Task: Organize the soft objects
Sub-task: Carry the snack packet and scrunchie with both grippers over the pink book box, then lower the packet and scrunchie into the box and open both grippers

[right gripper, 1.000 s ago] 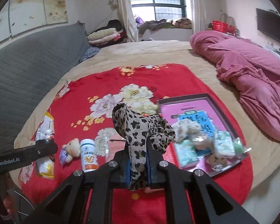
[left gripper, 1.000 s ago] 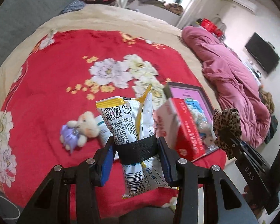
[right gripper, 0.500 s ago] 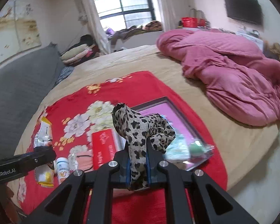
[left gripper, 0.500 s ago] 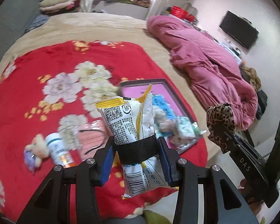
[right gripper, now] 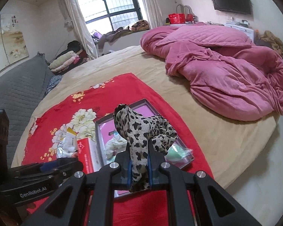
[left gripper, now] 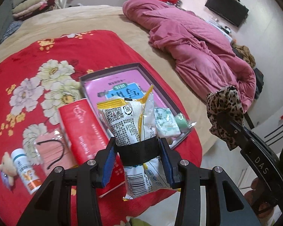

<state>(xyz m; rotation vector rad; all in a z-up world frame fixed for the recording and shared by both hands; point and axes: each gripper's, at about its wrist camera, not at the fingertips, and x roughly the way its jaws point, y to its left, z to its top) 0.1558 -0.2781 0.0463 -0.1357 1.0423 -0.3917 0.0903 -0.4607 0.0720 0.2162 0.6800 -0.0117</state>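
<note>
My left gripper (left gripper: pixel 138 157) is shut on a white and yellow snack bag (left gripper: pixel 131 120) and holds it above the red floral blanket (left gripper: pixel 66 49), in front of a grey-rimmed tray with a pink base (left gripper: pixel 111 70). My right gripper (right gripper: pixel 138 166) is shut on a leopard-print cloth (right gripper: pixel 139 130), also held in the air; the cloth shows in the left wrist view (left gripper: pixel 224 111) at the right. The tray holds soft packets, among them a tissue pack (left gripper: pixel 167 122) and a green item (left gripper: pixel 181 117).
A red box (left gripper: pixel 84 131), a pink mask in a clear bag (left gripper: pixel 51 150), a white bottle (left gripper: pixel 25 169) and a small plush bear (left gripper: pixel 6 171) lie on the blanket to the left. A pink quilt (right gripper: pixel 226 71) is heaped on the bed's right.
Both grippers have swung to the right with their loads. The tray and pink quilt have come towards the middle of the views; the bear and bottle have slid to the left edge.
</note>
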